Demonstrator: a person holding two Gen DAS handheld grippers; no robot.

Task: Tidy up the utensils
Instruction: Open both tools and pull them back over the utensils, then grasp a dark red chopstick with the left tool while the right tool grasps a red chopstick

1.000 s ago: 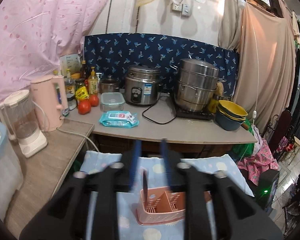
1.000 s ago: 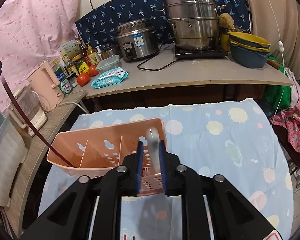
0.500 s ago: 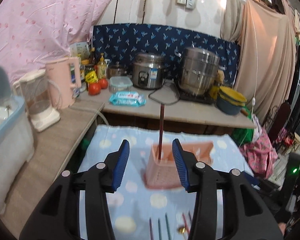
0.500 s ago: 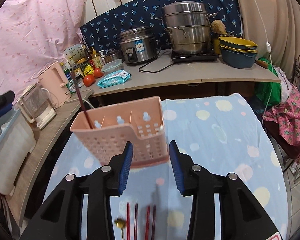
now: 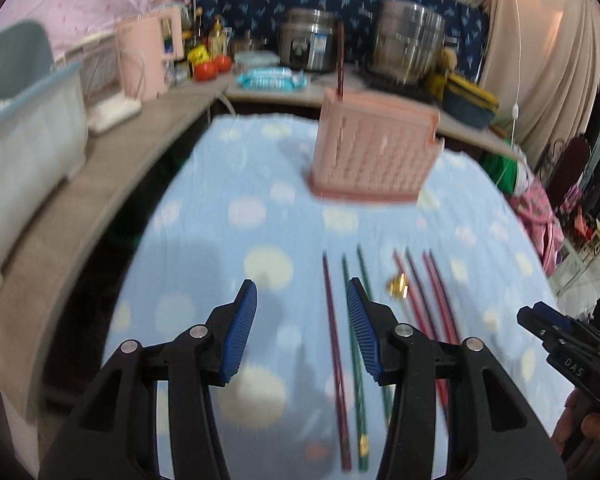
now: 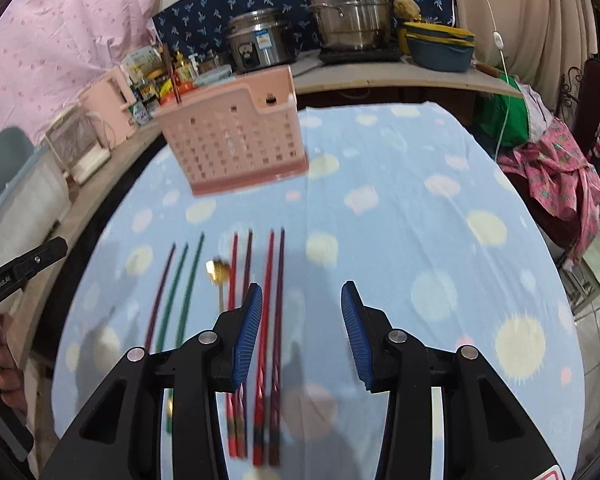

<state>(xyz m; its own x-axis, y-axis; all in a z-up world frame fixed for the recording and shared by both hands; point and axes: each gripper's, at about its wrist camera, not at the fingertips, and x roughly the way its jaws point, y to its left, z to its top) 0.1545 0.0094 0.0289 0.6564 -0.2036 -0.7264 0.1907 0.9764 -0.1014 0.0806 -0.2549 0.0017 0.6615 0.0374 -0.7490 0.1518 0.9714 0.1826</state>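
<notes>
– While both grippers hang over the cloth, what's pinched?
– Nothing. Left gripper and right gripper are spread, jaws just widened, empty.
– Utensils?
– Chopsticks and a gold spoon lie in a row under them; pink caddy stands beyond w/ one chopstick upright inside.

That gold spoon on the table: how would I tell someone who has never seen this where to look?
Start at the blue spotted tablecloth, then look nearer than the pink utensil basket to the row of chopsticks lying side by side. The gold spoon lies among them, between the green and red ones, the only shiny metal piece.
</notes>
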